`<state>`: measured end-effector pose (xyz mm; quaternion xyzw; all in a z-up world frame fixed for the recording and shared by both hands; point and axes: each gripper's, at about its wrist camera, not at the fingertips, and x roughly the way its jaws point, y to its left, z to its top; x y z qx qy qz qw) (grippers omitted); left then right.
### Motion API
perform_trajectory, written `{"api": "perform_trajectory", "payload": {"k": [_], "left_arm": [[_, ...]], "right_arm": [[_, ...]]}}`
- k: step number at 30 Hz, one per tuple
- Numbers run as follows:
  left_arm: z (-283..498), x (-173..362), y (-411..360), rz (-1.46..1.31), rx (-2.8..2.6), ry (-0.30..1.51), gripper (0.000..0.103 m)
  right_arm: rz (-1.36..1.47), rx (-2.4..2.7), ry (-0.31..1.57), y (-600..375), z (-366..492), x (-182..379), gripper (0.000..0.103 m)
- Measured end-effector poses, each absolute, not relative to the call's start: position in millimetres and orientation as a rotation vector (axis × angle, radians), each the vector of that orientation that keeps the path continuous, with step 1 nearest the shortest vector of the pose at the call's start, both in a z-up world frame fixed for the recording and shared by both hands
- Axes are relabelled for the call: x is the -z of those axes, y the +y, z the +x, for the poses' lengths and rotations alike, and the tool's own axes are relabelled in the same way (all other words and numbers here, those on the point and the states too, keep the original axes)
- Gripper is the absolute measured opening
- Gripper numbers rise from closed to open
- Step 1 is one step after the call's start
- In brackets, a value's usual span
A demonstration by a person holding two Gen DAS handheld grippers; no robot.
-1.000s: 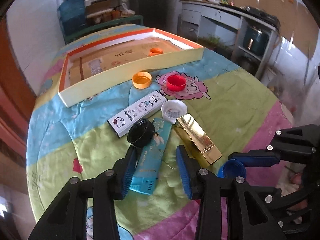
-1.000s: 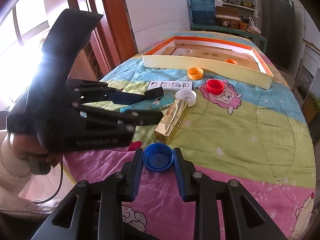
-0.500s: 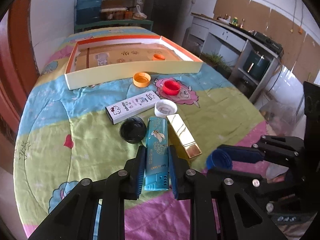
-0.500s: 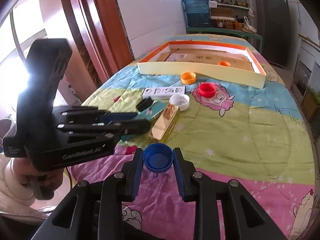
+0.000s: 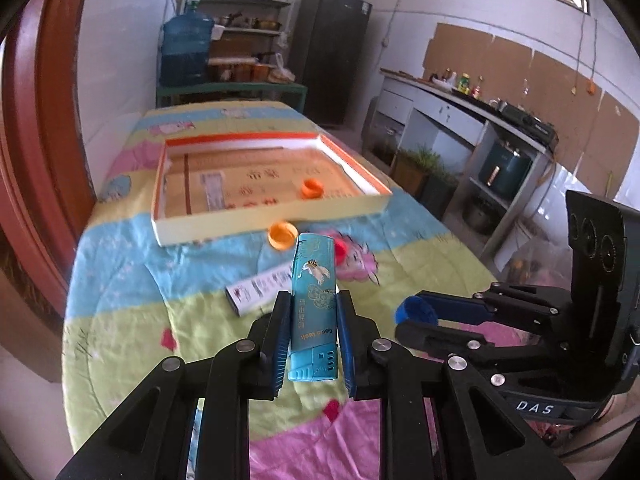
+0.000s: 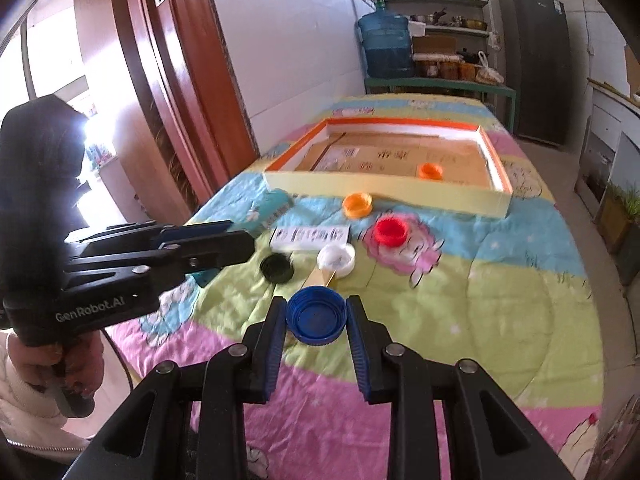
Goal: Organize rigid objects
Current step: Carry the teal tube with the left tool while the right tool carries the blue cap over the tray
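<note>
- Above the quilt-covered counter (image 5: 120, 320), the left gripper (image 5: 311, 332) pinches a long teal box (image 5: 314, 304) between its fingers (image 5: 280, 336), lifted clear of the cloth.
- Beside it, the right gripper (image 6: 316, 320) clamps an upturned blue cap (image 6: 316, 314) between its fingers (image 6: 358, 340), also off the surface.
- On the quilt lie a white printed box (image 6: 310, 238), a black cap (image 6: 276, 267), a white cap (image 6: 336, 259), a red cap (image 6: 390, 231) and an orange cap (image 6: 357, 204).
- A gold box (image 6: 318, 278) peeks out just behind the blue cap.
- Farther back sits the shallow orange-rimmed tray (image 6: 384, 186), holding another orange cap (image 6: 430, 171) near its front wall.
</note>
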<state>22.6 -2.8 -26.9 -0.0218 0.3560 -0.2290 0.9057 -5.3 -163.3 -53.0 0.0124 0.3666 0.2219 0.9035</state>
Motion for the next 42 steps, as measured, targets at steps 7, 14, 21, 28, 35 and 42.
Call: {"api": "perform_trajectory", "payload": {"k": [7,14,21,28,35,42], "left_arm": [[45,9,3,-0.075,0.417,0.715,0.022],[75,-5,-4,-0.106,0.373,0.709,0.022],[107,-10,-15,-0.129,0.352,0.713,0.022],[137,-9,-20,-0.16,0.325,0.726,0.022],[161,-2,-29,-0.16,0.306,0.74,0.022],[185,6,-38,-0.156,0.293,0.753,0.022]], "right_arm": [[0.011,-0.429,0.709,-173,15,37,0.031],[0.015,-0.391,0.684,-179,42,30,0.03],[0.034,-0.359,0.672,-188,73,21,0.03],[0.047,-0.33,0.667,-197,103,17,0.03],[0.079,-0.283,0.683,-211,135,21,0.03],[0.098,-0.247,0.697,-224,164,24,0.03]]}}
